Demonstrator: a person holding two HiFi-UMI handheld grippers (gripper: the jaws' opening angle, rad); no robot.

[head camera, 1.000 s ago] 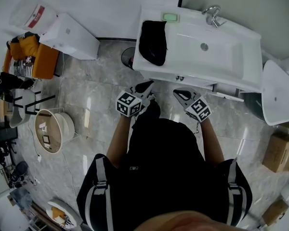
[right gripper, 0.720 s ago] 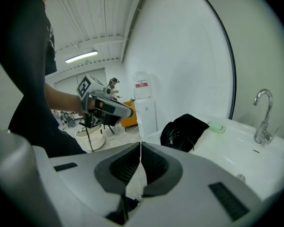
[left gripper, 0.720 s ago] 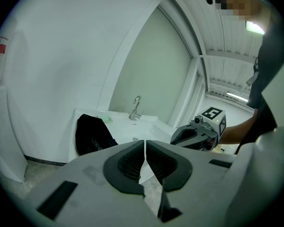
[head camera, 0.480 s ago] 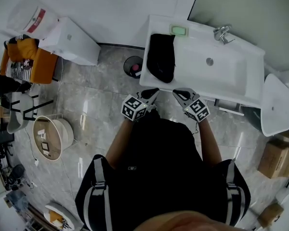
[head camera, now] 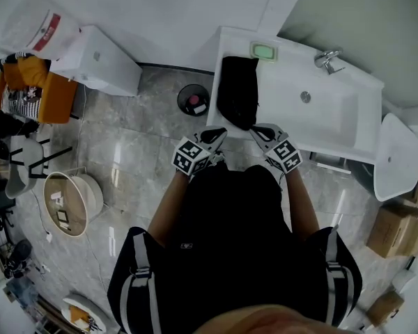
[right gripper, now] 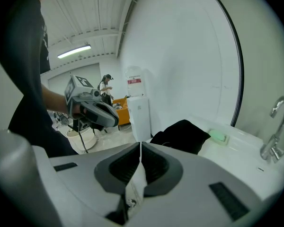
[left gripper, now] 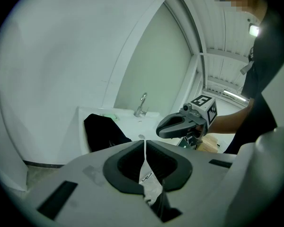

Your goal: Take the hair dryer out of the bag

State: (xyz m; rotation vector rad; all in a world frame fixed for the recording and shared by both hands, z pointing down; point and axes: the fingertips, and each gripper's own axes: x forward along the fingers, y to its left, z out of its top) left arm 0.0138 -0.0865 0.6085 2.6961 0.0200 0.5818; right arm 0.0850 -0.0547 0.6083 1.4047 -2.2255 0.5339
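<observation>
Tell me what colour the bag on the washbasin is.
The bag is black; head view shows it best.

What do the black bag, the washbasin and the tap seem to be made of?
The black bag looks like soft matte fabric: it slumps and folds, without shine. The washbasin is probably glazed ceramic or a similar material: smooth, glossy and white. The tap seems to be polished metal: silvery and reflective.

A black bag (head camera: pixel 238 92) and a green soap dish (head camera: pixel 263 50) lie on the white sink counter (head camera: pixel 282 82).
</observation>
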